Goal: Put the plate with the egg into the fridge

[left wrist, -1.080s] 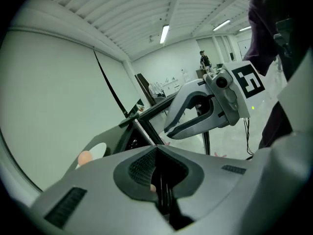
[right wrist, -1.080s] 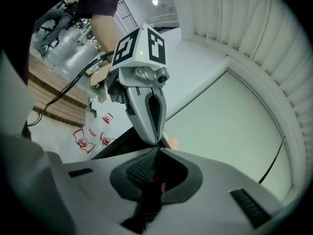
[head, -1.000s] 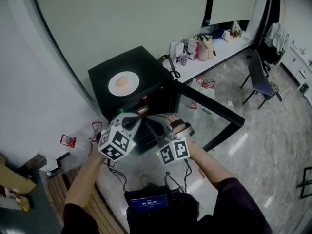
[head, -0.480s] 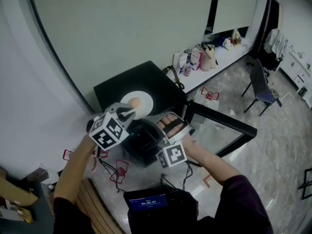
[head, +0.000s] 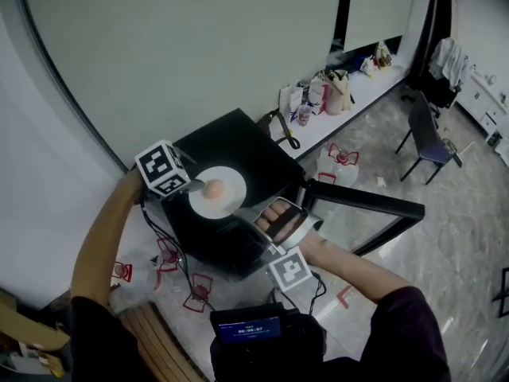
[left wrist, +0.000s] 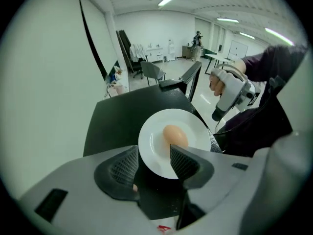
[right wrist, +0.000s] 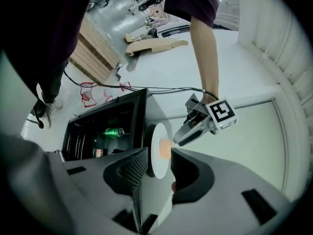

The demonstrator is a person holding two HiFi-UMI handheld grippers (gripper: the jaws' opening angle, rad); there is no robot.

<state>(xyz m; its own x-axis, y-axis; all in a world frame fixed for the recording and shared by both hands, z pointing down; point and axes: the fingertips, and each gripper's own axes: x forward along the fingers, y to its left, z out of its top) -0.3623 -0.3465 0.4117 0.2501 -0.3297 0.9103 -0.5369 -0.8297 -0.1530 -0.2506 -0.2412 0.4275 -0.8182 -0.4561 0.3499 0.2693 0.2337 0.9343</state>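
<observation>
Closest to you, a small lit screen (head: 242, 329) hung at your waist. Just above it, your right tongs (right wrist: 159, 168) pointed at the open front of the fridge (head: 238, 138). Their jaws had just been opening and stood partly apart, with nothing gripped between them. In the right gripper view, the plate only showed beyond the gap.

The fridge door (head: 366, 200) stood swung out to your right, and a green can (right wrist: 115, 132) lay on its side inside.

The white plate (head: 227, 197) sat flat on the black top of the fridge, with the egg (head: 212, 188) resting on it.

Your left tongs (head: 191, 185) reached down at the plate's left rim. Their jaws had just been opening and stood wide. That rim showed in the gap between them, but the pads were not pressing on it.

Farther off, a long white desk (head: 374, 86) ran along the wall and carried several bags (head: 334, 78). A chair (head: 421, 130) stood on the floor near it.
</observation>
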